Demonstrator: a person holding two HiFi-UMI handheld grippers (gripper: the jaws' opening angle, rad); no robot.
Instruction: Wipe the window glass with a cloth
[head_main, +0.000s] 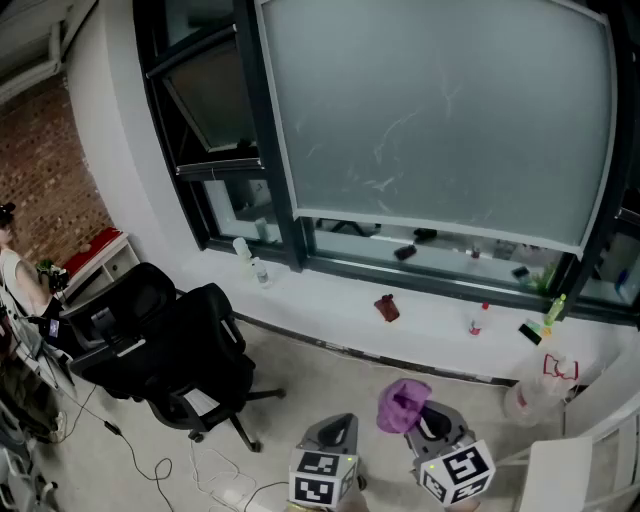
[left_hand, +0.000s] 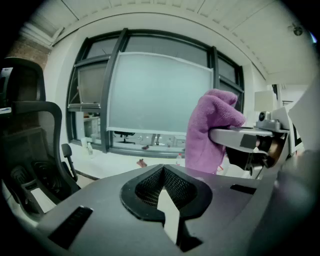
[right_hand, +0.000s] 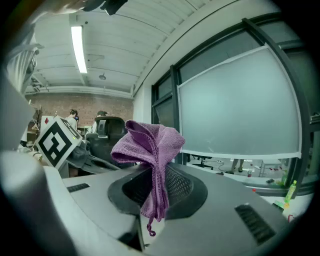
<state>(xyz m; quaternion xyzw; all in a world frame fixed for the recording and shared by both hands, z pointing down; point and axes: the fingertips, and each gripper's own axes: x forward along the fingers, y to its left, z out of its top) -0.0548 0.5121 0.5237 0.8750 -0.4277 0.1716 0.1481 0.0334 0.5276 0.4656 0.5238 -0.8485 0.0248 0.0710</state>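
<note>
A large frosted window glass (head_main: 440, 120) with faint smear marks fills the wall ahead, also in the left gripper view (left_hand: 157, 92) and the right gripper view (right_hand: 240, 110). My right gripper (head_main: 418, 408) is shut on a purple cloth (head_main: 401, 404), which bunches up above its jaws (right_hand: 150, 145) and hangs down between them. The cloth (left_hand: 212, 130) shows at the right of the left gripper view. My left gripper (head_main: 335, 432) sits beside it, low in the head view, shut with nothing in its jaws (left_hand: 162, 187). Both grippers are well short of the glass.
A white sill (head_main: 430, 315) under the window carries a clear bottle (head_main: 260, 268), a brown object (head_main: 387, 308), a small red-capped bottle (head_main: 478, 320) and a green spray bottle (head_main: 553, 310). Black office chairs (head_main: 170, 350) stand at the left. People stand at the far left.
</note>
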